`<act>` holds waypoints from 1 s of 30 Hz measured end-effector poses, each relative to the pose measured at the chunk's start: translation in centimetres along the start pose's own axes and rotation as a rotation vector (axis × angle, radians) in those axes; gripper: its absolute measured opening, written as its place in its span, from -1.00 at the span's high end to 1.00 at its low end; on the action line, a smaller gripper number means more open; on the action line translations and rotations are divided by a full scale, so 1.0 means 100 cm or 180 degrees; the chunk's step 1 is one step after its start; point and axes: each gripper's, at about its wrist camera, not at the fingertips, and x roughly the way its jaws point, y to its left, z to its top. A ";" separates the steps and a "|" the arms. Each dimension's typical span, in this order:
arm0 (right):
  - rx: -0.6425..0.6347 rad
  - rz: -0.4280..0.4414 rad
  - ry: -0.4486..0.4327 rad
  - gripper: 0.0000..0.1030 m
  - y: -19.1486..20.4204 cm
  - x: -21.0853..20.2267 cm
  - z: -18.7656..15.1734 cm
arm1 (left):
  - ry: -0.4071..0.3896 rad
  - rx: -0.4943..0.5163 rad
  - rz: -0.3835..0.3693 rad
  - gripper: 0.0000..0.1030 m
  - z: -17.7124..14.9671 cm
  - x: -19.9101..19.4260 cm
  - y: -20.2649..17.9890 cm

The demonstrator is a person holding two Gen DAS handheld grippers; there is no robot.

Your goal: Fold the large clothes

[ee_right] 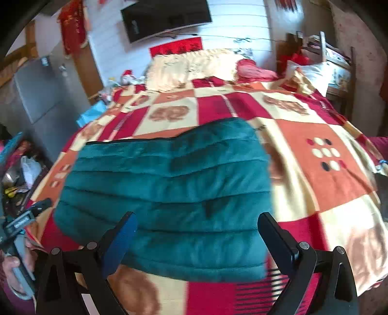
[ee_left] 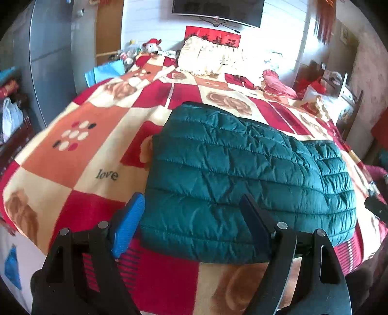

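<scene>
Teal puffer jacket (ee_left: 247,174) lies folded near the bed's (ee_left: 72,155) front edge. My left gripper (ee_left: 191,225) and right gripper (ee_right: 201,240) gape empty. Looks light, soft, slippery; I'd pinch a corner.

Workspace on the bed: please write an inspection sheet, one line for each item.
Surface: bed blanket, checked red, orange and cream, printed "love".
Job's things: teal quilted jacket lies folded in a compact block on the blanket.
Clutter: cream pillow and red cushion at the head end.
Grippers: left gripper and right gripper both open, nothing between the jaws.
Cables: nothing seen.
Surroundings: wall television, grey cabinet.
</scene>
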 end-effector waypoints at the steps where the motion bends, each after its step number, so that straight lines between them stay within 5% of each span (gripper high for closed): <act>1: -0.0001 0.0034 -0.0005 -0.91 0.008 0.001 -0.002 | -0.0026 0.0018 0.0005 -0.58 -0.001 -0.001 -0.003; 10: 0.0088 0.0217 -0.0056 -0.91 0.062 0.023 -0.017 | -0.0082 0.0074 -0.0090 -0.58 0.002 0.003 -0.025; 25: -0.0205 -0.0228 -0.0292 -0.91 0.087 0.057 0.007 | -0.0351 0.0184 0.0189 -0.58 0.019 0.013 -0.047; 30: -0.0322 -0.0350 -0.0346 -0.92 0.089 0.063 0.011 | -0.0396 0.0236 0.0114 -0.58 0.020 0.016 -0.053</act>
